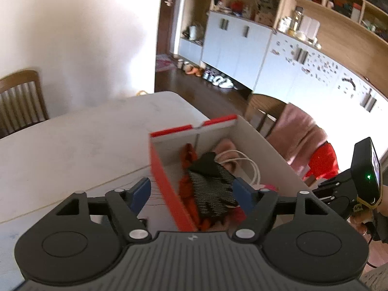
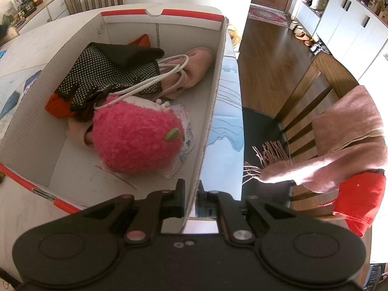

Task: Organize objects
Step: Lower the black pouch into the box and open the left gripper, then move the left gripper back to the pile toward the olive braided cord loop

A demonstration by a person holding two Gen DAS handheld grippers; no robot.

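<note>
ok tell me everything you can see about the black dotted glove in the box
The black dotted glove is knitted fabric studded with small pale grip dots, with a plain black cuff folded over at its far end. It lies limp and flat on top of the pile inside the cardboard box, fingers pointing toward the near left. It rests on an orange cloth, and a white cord runs along its right side. Neither gripper touches it.

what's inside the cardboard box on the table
In the box: a fluffy pink ball, a black dotted glove, a white cord, pink cloth and something orange. Whatever lies beneath them is covered.
</note>
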